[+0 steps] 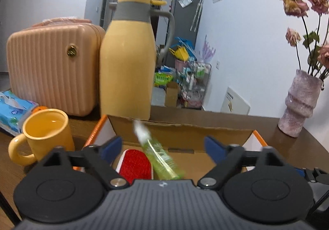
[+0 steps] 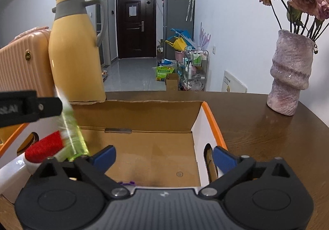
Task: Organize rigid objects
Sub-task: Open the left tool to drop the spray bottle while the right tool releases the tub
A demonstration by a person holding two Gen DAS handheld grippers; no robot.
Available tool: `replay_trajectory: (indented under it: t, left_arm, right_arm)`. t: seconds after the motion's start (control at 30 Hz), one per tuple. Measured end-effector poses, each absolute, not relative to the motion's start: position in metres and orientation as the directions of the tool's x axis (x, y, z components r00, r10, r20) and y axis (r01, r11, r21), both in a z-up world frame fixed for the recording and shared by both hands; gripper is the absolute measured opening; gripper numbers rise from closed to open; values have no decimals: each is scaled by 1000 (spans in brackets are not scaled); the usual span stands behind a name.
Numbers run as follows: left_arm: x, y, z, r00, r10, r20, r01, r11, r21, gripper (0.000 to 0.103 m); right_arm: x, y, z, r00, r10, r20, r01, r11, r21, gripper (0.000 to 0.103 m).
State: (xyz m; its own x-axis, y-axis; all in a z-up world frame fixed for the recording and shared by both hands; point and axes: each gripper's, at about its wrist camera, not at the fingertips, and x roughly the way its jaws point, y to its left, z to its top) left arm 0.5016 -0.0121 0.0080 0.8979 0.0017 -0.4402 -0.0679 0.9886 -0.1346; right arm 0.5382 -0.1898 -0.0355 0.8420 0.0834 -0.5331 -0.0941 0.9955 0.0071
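Note:
An open cardboard box [image 1: 181, 129] [image 2: 144, 114] with orange rims stands on the brown table. Inside it a green spray bottle [image 1: 160, 155] [image 2: 72, 133] with a white top is blurred and tilted, free of both grippers. Beside it lies a red-faced white brush [image 1: 134, 165] [image 2: 44, 146]. My left gripper [image 1: 164, 147] is open above the box, its blue pads either side of the bottle. My right gripper [image 2: 163, 157] is open and empty over the box's right half. Part of the left gripper [image 2: 30, 106] shows at the left of the right wrist view.
A yellow thermos jug [image 1: 128, 59] [image 2: 76, 50] and a pink ribbed case [image 1: 53, 69] stand behind the box. A yellow mug [image 1: 46, 133] and a blue tissue pack [image 1: 14, 110] are at left. A pink vase [image 1: 300, 104] [image 2: 290, 73] with dried roses stands at right.

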Motion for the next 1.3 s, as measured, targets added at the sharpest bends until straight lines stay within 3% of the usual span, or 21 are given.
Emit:
replay_trajectory:
  t: [0.1, 1.3]
  left_arm:
    - [497, -12, 12, 908, 16, -419, -76, 989, -127, 103]
    - [430, 11, 19, 929, 62, -364, -98, 992, -82, 103]
  right_arm:
    - [536, -190, -33, 847, 84, -526, -95, 995, 6, 103]
    - [464, -192, -12, 901, 94, -423, -123, 992, -41, 103]
